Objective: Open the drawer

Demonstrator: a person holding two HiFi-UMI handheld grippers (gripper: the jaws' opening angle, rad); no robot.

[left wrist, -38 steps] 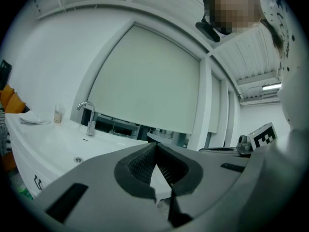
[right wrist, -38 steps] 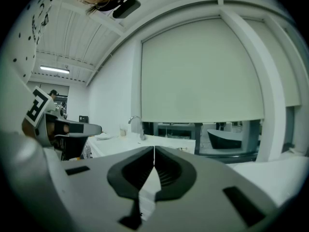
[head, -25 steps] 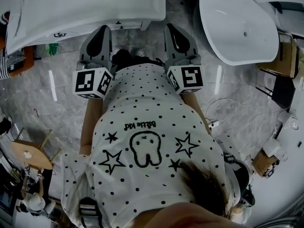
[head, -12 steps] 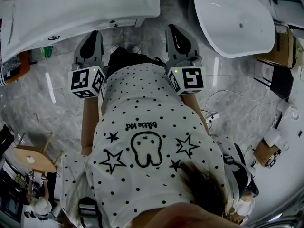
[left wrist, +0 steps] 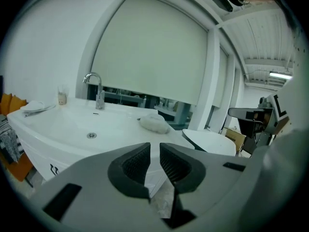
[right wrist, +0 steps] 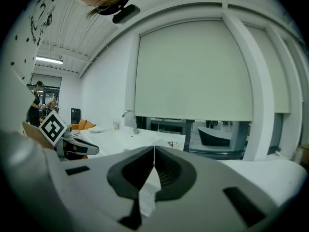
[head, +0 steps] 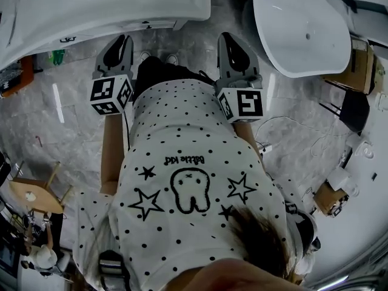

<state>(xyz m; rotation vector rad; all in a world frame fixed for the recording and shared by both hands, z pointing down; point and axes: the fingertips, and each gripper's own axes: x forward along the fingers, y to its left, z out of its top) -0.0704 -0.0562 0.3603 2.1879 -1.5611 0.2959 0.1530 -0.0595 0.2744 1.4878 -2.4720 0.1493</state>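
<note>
Drawer (left wrist: 48, 162) shut; we have yet to grasp it.
Our left hand-held gripper (left wrist: 154, 151) has just been opening its jaws, nothing between them; the drawer sits below-left of it, under the washbasin (left wrist: 91, 124). Our right hand-held gripper (right wrist: 153, 153) is closed, empty.

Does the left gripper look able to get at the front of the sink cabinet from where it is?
Probably yes. The left gripper, whose jaws have just been opening and hold nothing, is close to the sink cabinet, and nothing visible stands between them.
</note>
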